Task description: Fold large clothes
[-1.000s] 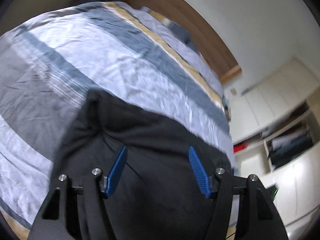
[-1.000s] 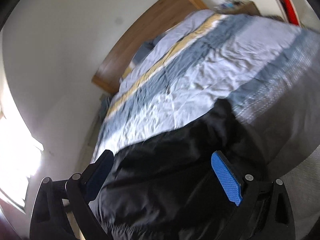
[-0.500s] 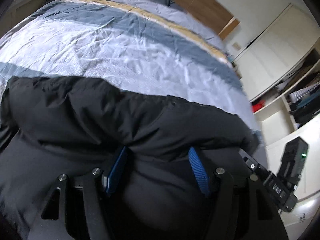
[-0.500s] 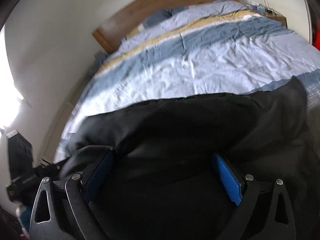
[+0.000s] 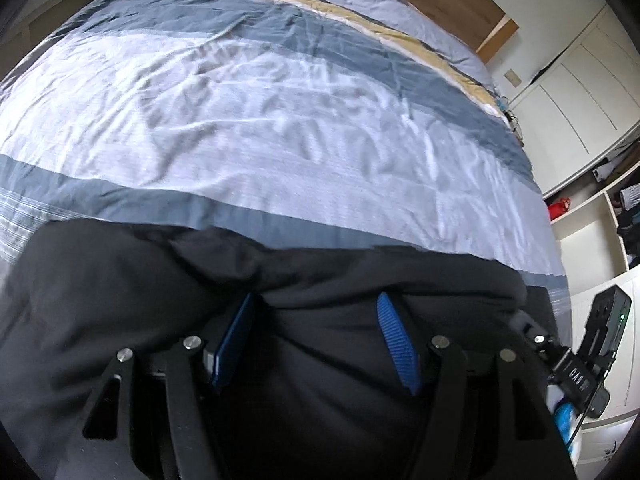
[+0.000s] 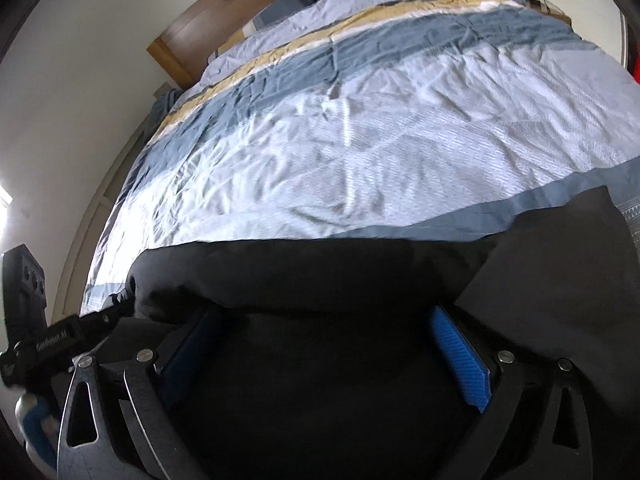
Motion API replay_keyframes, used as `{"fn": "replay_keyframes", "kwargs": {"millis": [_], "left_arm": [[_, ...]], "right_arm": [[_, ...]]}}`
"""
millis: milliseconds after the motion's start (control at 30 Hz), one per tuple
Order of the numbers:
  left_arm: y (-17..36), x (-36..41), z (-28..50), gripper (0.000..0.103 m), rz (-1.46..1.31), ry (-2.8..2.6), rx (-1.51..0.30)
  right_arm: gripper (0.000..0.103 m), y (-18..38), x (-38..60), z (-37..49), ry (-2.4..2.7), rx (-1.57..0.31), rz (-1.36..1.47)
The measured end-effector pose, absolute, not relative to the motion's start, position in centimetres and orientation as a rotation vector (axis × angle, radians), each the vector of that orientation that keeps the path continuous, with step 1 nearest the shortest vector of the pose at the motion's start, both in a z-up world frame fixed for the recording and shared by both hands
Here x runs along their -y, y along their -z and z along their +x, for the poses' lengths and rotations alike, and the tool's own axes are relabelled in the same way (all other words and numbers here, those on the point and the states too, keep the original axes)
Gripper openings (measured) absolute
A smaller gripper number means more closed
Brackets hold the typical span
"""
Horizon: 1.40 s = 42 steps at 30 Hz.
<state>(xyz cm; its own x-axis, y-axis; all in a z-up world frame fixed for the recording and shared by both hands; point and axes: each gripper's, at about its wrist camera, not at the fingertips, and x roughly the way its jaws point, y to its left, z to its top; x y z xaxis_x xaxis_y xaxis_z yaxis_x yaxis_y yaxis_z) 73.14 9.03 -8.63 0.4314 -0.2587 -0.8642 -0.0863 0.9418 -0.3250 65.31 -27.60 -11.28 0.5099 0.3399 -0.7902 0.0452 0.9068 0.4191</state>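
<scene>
Both jaws stood spread over the black garment (image 5: 120, 300) on the bed (image 5: 280, 120); recommend pinching its far edge evenly.

Right tool (image 6: 326, 344) spread over black garment (image 6: 320, 272)

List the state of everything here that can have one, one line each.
Black garment: bunched at the bed's near edge, not yet folded flat.
Left gripper: open, garment between its fingers.
Right gripper: open, garment between its fingers.
Bedspread: spread out, wrinkled.
Cupboard doors: shut.
</scene>
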Motion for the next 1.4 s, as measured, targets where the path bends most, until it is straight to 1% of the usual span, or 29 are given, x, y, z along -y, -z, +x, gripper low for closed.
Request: {"fn": "replay_keyframes", "kwargs": {"millis": [167,233,333,467,600,700,867,1067,1233,1400], "left_arm": [[9.4,-13.3,72.4,0.062,-0.339,-0.023,-1.17],[8.9,-15.0,71.6,0.062,-0.333,-0.07,-1.169],[7.3,-17.2,69.8,0.062,-0.315,-0.123,-1.129],[4.3,-19.1,66.3,0.062,-0.353,-0.103,-1.034],[2.3,-18.4,62.3,0.062,-0.361,-0.017,-0.938],[2.3,-16.9,60.0,0.062,-0.337,0.055,-0.912],[6.0,-15.8,58.6,0.062,-0.304,0.049,-0.975],[8.0,-18.9,57.0,0.062,-0.349,-0.023,-0.97],[7.0,-19.3,54.6,0.062,-0.295,-0.079,-0.923],[5.1,-17.7,51.1,0.062,-0.254,-0.066,-0.839]], "right_arm": [[0.101,11.9,32.1,63.9,-0.095,-1.053,0.415],[0.101,11.8,33.3,63.2,-0.053,-1.069,0.391],[0.101,10.6,34.7,61.9,-0.015,-1.058,0.366],[0.101,7.1,35.2,59.3,-0.01,-0.977,0.33],[0.101,4.4,33.3,56.3,-0.087,-0.897,0.337],[0.101,4.1,30.8,54.7,-0.149,-0.872,0.335],[0.101,7.0,28.8,54.0,-0.164,-0.929,0.323],[0.101,9.2,31.8,52.6,-0.076,-0.96,0.362],[0.101,8.6,33.2,50.6,0.009,-0.963,0.313],[0.101,6.4,31.5,47.9,-0.068,-0.9,0.295]]}}
